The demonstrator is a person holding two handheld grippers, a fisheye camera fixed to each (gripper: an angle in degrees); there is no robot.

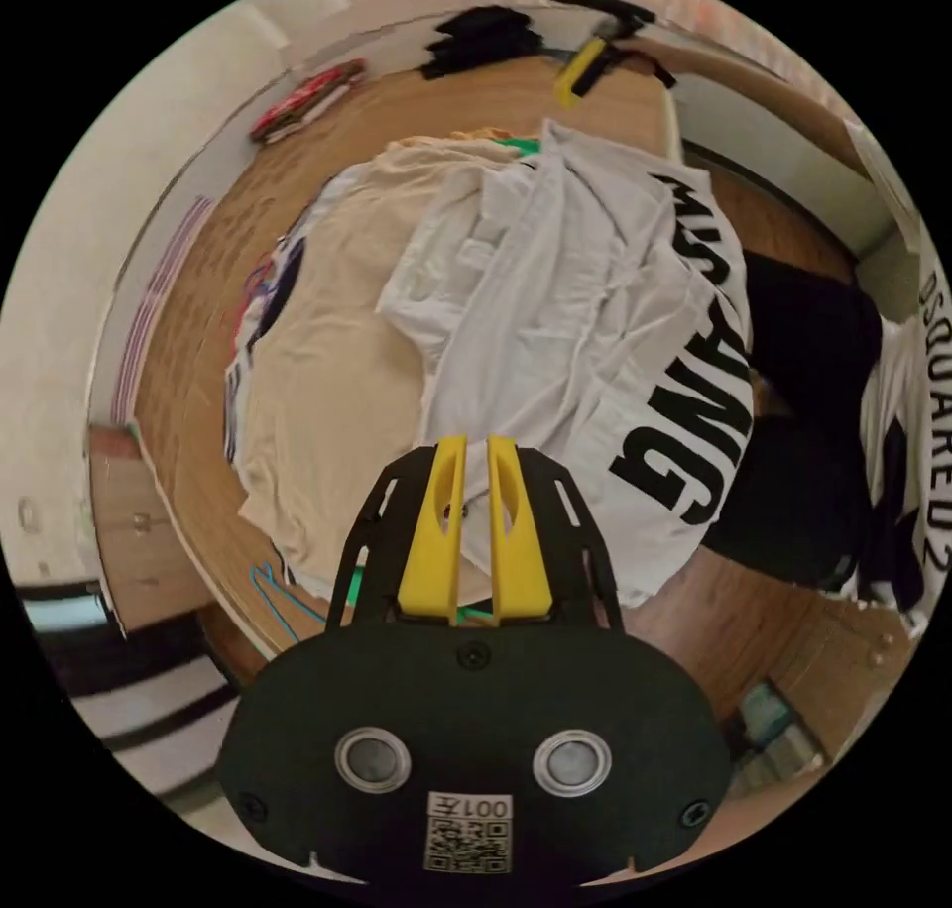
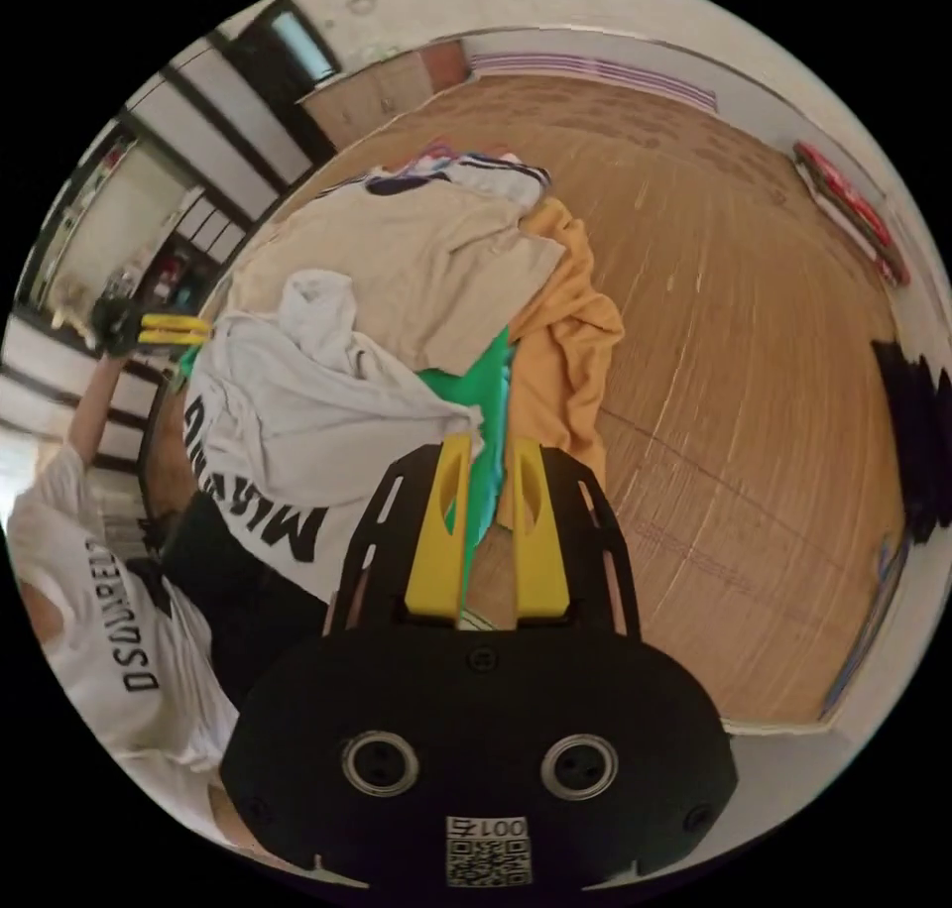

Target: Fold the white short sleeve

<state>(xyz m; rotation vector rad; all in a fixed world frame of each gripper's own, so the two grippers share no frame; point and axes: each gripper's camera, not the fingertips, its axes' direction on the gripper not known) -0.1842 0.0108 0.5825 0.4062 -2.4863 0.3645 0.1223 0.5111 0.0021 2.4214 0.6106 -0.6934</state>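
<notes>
1. In the left gripper view we see the crumpled white short-sleeved T-shirt with large black block letters (image 1: 595,353) lying on top of a heap of clothes on the round wooden bench (image 1: 198,333).
2. Its long axis in that view runs from the upper middle of the frame down toward the lower right, with the lettered band along its right edge.
3. A beige T-shirt (image 1: 327,402) lies spread under it and to its left.
4. Our left hand-held gripper (image 1: 476,447) sits at the lower middle of that frame, its yellow jaws almost together with a narrow slit between them; their tips are at the lower edge of the white shirt, and we cannot tell whether they pinch any cloth.
5. In the right gripper view the right hand-held gripper (image 2: 481,452) has its yellow jaws apart, with a strip of bright green cloth (image 2: 486,432) showing in the gap; we cannot tell whether they press on it.
6. There the white shirt (image 2: 297,422) lies left of centre, lettering toward the lower left, and an orange-yellow garment (image 2: 570,343) lies just right of the green cloth.
7. The other hand-held gripper (image 2: 178,330) shows at the far left of this view, its jaws pressed close.
</notes>
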